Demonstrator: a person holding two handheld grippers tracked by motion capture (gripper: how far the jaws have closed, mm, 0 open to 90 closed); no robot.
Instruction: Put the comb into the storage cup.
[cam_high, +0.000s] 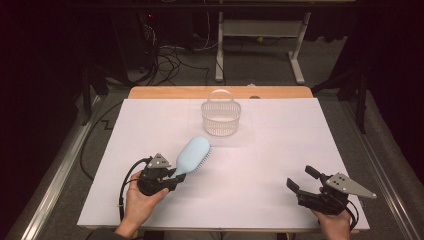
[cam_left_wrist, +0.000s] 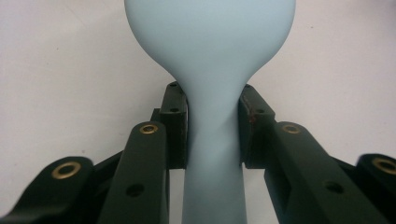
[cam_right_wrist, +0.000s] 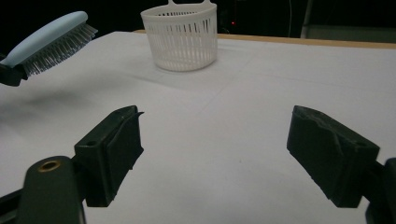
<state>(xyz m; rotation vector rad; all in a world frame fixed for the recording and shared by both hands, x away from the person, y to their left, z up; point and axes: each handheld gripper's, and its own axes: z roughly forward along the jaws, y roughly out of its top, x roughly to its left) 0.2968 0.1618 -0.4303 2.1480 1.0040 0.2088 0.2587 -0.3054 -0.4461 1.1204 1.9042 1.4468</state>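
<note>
A pale blue hairbrush (cam_high: 192, 156) is held off the white table sheet, bristles facing right and down, head pointing toward the basket. My left gripper (cam_high: 176, 178) is shut on its handle; in the left gripper view both pads (cam_left_wrist: 177, 126) press the narrow neck of the hairbrush (cam_left_wrist: 212, 70). From the right gripper view the hairbrush (cam_right_wrist: 49, 42) hangs above the sheet at the upper left. A white slatted basket (cam_high: 220, 116) with a handle stands at the back middle. My right gripper (cam_high: 301, 178) rests at the front right, open with nothing between its fingers (cam_right_wrist: 112, 149).
A white sheet (cam_high: 280, 150) covers the wooden table, whose far edge (cam_high: 165, 92) shows behind the basket (cam_right_wrist: 182, 37). Beyond the table are a dark floor, cables and a white desk frame (cam_high: 260, 45).
</note>
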